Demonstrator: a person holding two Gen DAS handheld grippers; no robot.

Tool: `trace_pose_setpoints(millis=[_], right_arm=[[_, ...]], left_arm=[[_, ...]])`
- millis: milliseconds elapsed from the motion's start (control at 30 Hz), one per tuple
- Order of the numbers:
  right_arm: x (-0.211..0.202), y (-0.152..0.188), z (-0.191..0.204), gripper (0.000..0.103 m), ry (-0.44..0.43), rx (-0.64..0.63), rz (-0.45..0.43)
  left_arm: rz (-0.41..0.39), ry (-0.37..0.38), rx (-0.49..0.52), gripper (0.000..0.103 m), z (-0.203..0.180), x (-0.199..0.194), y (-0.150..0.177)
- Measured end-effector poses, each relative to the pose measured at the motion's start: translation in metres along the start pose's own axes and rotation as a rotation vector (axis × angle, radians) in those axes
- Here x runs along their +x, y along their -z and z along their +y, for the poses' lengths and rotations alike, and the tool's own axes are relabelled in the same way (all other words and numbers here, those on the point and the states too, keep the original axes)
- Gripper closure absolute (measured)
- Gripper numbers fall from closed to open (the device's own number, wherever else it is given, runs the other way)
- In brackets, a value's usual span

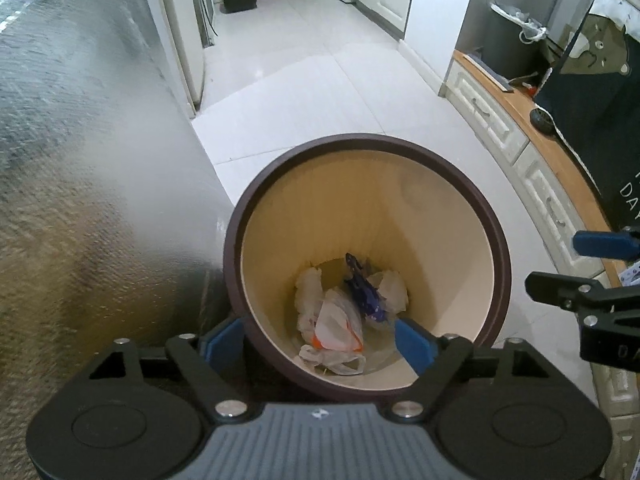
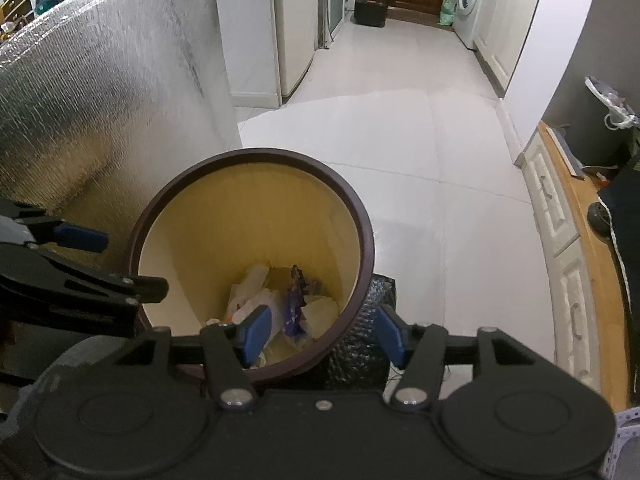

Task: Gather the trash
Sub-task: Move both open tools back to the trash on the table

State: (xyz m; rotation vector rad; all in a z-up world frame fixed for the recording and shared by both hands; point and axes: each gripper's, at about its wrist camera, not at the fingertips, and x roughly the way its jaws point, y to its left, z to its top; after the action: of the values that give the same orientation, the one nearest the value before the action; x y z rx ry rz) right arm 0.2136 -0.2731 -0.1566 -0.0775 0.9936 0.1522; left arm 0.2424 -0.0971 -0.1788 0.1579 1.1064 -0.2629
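A round trash bin (image 1: 496, 240) with a brown rim and cream inside stands on the floor. It also shows in the right wrist view (image 2: 352, 216). At its bottom lie crumpled white plastic bags (image 1: 340, 320) and a purple wrapper (image 1: 366, 294); both show in the right wrist view, the bags (image 2: 256, 284) and the wrapper (image 2: 294, 304). My left gripper (image 1: 320, 340) is open and empty above the bin's near rim. My right gripper (image 2: 322, 334) is open and empty, straddling the bin's near right rim. Each gripper shows in the other's view, the right one (image 1: 568, 268) and the left one (image 2: 120, 260).
A silver foil-covered surface (image 1: 80, 160) stands left of the bin. A white drawer cabinet with a wooden top (image 1: 532, 136) runs along the right. A dark crinkled bag (image 2: 372, 344) lies beside the bin. White tiled floor (image 1: 304, 92) stretches ahead toward a washing machine (image 2: 470, 4).
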Motion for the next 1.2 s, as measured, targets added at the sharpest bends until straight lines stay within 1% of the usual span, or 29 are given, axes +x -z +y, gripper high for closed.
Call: trace_pose_setpoints(millis=[67,100,200,267,333,567,667,1000,1067,1133,1200], right_arm=[[-0.004,0.001,-0.002,0.036,0.012,0.006,-0.009],[-0.007,0.002,-0.003,0.035,0.020,0.008,-0.014],[-0.015,0.005,-0.004,0.029,0.034,0.013,-0.028],[-0.020,0.006,-0.006,0.025,0.047,0.021,-0.040],[-0.025,0.008,-0.008,0.022,0.055,0.027,-0.051],[-0.045,0.015,-0.009,0.005,0.066,0.044,-0.100],[-0.056,0.018,-0.011,0.000,0.063,0.053,-0.128],[-0.105,0.018,-0.005,0.000,0.073,0.060,-0.248],[-0.116,0.015,-0.003,0.000,0.072,0.057,-0.278],[-0.128,0.012,0.001,0.000,0.072,0.057,-0.310],[-0.138,0.009,0.004,0.000,0.068,0.056,-0.339]], left_arm=[[-0.008,-0.006,-0.004,0.016,0.001,-0.005,0.003],[-0.014,-0.007,-0.006,0.015,0.001,-0.009,0.004],[-0.034,-0.013,-0.009,0.006,0.000,-0.019,0.009],[-0.048,-0.022,-0.012,0.005,0.000,-0.025,0.011],[-0.065,-0.028,-0.020,0.002,0.001,-0.034,0.014],[-0.129,-0.040,-0.010,0.000,0.000,-0.063,0.019],[-0.163,-0.043,0.001,0.000,-0.001,-0.078,0.021],[-0.321,-0.051,0.012,0.000,0.002,-0.140,0.026],[-0.350,-0.037,0.020,0.000,0.003,-0.154,0.027],[-0.387,-0.058,0.030,0.000,0.002,-0.167,0.030],[-0.420,-0.062,0.040,0.000,0.003,-0.181,0.031]])
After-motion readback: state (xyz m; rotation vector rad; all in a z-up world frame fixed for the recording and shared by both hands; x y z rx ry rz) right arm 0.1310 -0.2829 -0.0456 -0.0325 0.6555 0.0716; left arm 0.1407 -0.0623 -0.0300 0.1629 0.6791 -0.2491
